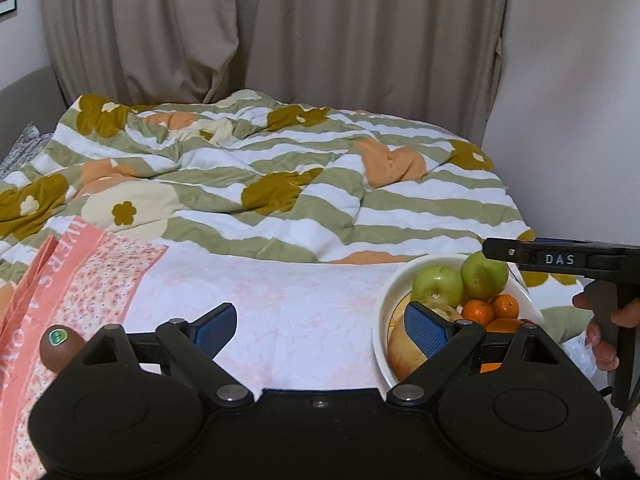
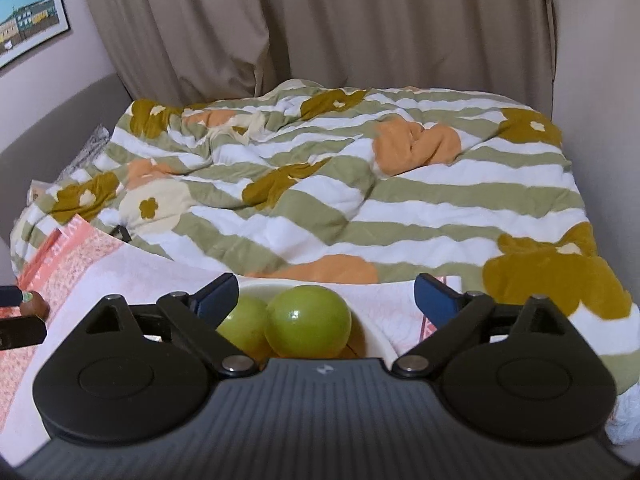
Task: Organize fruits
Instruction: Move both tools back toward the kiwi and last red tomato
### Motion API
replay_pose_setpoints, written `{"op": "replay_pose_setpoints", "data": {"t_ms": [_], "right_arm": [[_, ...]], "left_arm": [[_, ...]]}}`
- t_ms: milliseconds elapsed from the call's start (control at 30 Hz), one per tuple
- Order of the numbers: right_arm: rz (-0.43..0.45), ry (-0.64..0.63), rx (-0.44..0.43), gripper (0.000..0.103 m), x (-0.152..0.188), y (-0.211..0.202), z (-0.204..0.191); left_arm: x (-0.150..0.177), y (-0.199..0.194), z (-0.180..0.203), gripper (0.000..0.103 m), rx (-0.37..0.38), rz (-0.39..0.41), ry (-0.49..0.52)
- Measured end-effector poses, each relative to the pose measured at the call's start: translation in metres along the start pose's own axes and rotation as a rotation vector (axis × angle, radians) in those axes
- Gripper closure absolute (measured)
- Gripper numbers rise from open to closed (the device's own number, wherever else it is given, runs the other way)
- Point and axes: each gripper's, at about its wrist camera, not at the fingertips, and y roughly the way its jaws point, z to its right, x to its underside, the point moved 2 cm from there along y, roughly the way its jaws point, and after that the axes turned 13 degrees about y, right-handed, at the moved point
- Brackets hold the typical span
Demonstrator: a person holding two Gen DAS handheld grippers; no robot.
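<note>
Both tongs gaping empty: right gripper hovering over smooth, firm green apple; left gripper nearing small, soft-skinned brown kiwi, probably needing gentle pinching across its middle.

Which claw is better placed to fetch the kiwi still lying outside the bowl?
Left. The kiwi lies on the pink cloth right beside the open left claw. The right claw, also open and empty, hangs over the green apples in the bowl, with the kiwi far off to its side.
</note>
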Motion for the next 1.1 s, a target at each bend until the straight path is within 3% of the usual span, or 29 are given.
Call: {"op": "replay_pose_setpoints", "data": {"t_ms": [300, 600, 833, 1100], "right_arm": [[0.047, 0.007, 0.041, 0.000, -0.009, -0.043, -0.028], [0.143, 0.011, 0.099, 0.000, -0.004, -0.114, -0.094], [0.192, 0.019, 0.145, 0.000, 0.032, -0.156, -0.158], [0.185, 0.043, 0.212, 0.000, 0.092, -0.167, -0.215]], "left_arm": [[0.003, -0.040, -0.025, 0.010, -0.028, 0.071, -0.018], [0.016, -0.099, -0.078, 0.009, -0.058, 0.177, -0.032], [0.041, -0.134, -0.127, 0.004, -0.058, 0.218, -0.010], [0.071, -0.141, -0.183, 0.003, -0.022, 0.199, 0.002]]}}
